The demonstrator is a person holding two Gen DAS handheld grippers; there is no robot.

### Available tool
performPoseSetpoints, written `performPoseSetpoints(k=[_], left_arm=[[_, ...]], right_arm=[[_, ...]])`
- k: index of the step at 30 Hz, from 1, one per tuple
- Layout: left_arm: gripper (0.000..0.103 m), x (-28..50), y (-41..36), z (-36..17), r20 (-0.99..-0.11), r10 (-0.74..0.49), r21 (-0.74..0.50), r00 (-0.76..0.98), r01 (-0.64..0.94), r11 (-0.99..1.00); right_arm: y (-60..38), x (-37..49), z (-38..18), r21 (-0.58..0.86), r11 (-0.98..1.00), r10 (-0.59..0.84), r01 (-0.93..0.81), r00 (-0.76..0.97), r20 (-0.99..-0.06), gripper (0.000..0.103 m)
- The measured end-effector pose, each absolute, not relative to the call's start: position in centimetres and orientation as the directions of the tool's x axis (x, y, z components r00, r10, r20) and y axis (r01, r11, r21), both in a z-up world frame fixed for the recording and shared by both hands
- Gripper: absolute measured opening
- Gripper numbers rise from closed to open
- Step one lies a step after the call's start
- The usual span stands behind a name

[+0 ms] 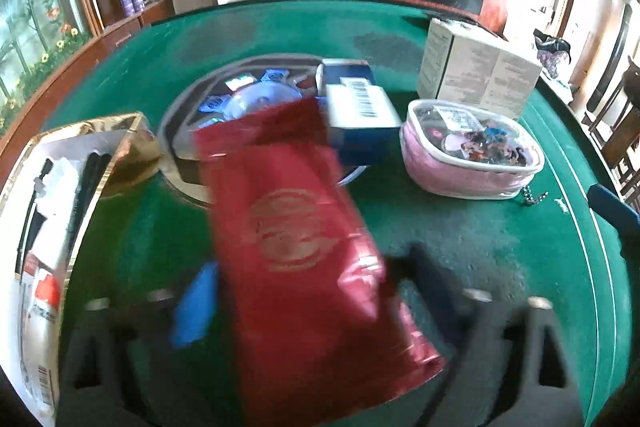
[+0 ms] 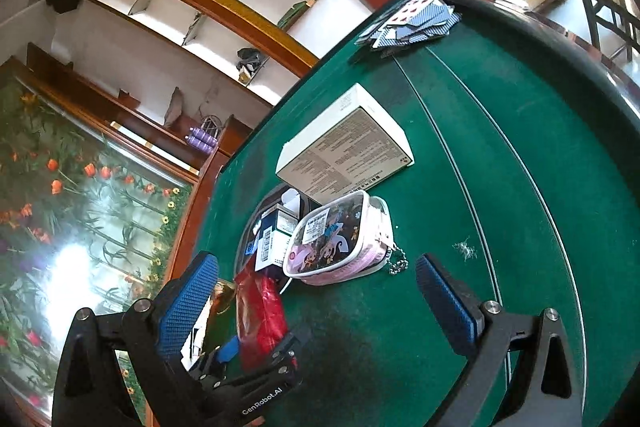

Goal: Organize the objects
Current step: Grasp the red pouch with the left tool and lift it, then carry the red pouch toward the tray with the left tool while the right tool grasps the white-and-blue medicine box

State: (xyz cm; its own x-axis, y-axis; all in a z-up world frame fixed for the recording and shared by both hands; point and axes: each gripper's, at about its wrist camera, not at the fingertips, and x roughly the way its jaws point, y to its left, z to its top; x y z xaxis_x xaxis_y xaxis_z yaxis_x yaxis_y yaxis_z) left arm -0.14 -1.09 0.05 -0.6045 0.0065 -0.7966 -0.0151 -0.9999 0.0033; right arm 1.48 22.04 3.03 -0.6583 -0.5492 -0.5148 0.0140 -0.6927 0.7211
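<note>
At nine o'clock on the green table [image 1: 460, 243] lies an open gold-edged box [image 1: 80, 163]. The left gripper [image 1: 304, 307] is clamped on a red foil pouch [image 1: 304, 247], which slants up toward the round centre well [image 1: 260, 99] at twelve. A blue-and-white carton [image 1: 360, 115] rests on that well. At two sits a pink pouch [image 1: 472, 155], a white box [image 1: 476, 75] behind it. The right gripper [image 2: 320, 295] hangs empty, jaws spread wide.
</note>
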Motion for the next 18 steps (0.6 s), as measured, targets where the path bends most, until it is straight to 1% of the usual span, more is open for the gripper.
performPoseSetpoints(k=[1, 3, 7, 11, 14, 16, 18], left_arm=[[0.063, -0.1, -1.3, 0.1, -0.798, 0.021, -0.004, -0.602, -0.03, -1.0], [0.059, 0.4, -1.8, 0.3, -0.8, 0.049, -0.022, -0.598, -0.052, -0.998], [0.057, 1.7, -2.8, 0.7, -0.814, 0.101, -0.065, -0.571, -0.084, -0.994], [0.057, 4.4, -3.5, 0.8, -0.831, 0.128, -0.08, -0.542, -0.112, -0.99], [0.065, 5.5, -3.0, 0.8, -0.836, 0.121, -0.056, -0.535, -0.137, -0.989], [0.081, 4.9, -2.7, 0.5, -0.839, 0.108, -0.045, -0.533, -0.128, -0.991], [0.085, 4.1, -2.2, 0.2, -0.837, 0.072, -0.017, -0.542, -0.107, -0.994]], right_arm=[[21.9, 1.5, 3.0, 0.718, -0.696, -0.549, 0.015, -0.656, -0.518, 0.101], [21.5, 1.5, 2.9, 0.709, -0.705, -0.546, 0.016, -0.65, -0.529, 0.101], [21.3, 1.5, 2.2, 0.701, -0.713, -0.54, -0.003, -0.636, -0.551, 0.101], [20.8, 1.4, 1.7, 0.697, -0.717, -0.537, -0.013, -0.627, -0.564, 0.101], [20.3, 1.3, 1.6, 0.683, -0.73, -0.532, -0.008, -0.62, -0.576, 0.101], [19.9, 1.2, 1.5, 0.667, -0.745, -0.523, -0.005, -0.616, -0.589, 0.101], [19.6, 1.3, 1.6, 0.65, -0.76, -0.511, -0.001, -0.617, -0.598, 0.101]])
